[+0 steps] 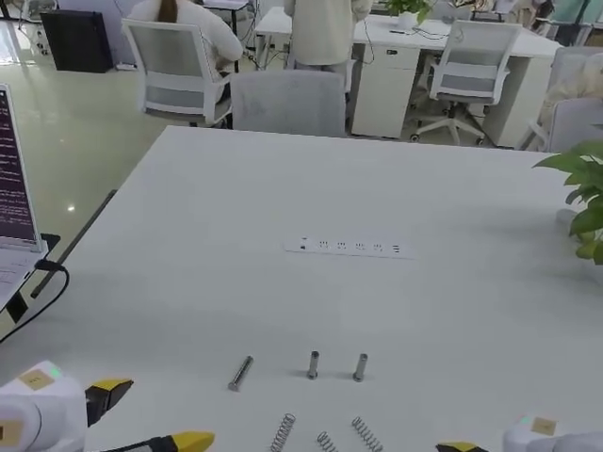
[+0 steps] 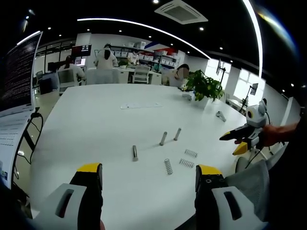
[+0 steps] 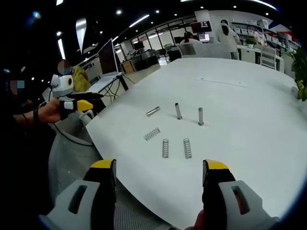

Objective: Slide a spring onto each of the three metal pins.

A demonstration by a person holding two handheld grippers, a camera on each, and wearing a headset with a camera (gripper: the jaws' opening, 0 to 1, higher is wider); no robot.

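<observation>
1. Spotting three thin wire-coil springs lying flat in a row by the table's near edge: left spring (image 1: 283, 431), middle spring (image 1: 326, 441), right spring (image 1: 366, 433). None sitting on a pin yet.
2. Finding the three pins just beyond them, slightly farther in. Left pin (image 1: 240, 373) lying on its side, long axis running near-left to far-right. Middle pin (image 1: 313, 364) and right pin (image 1: 360, 367) standing upright. All short, smooth grey metal cylinders, the upright two looking a bit wider at the base.
3. Reading the left gripper (image 2: 149, 169) as spread wide and carrying nothing, hovering at the near left. Yellow-tipped black jaws on a white body.
4. Reading the right gripper (image 3: 159, 167) as spread wide too, holding nothing, hovering at the near right.
5. Judging the key relation: springs lying ahead of and between both grippers, nearer than the pins. Right spring sitting closest to the right gripper, left spring and the fallen pin lying toward the left gripper.
6. Expecting a flat spring to need tipping upright before dropping over a standing pin, and the fallen pin likely needing to be stood up or held.
7. Noting the smooth matte white table (image 1: 236, 207), a flush socket strip (image 1: 350, 247) farther in, green plant (image 1: 584, 188) at the far right, and laptop (image 1: 11, 179) at the left edge.
</observation>
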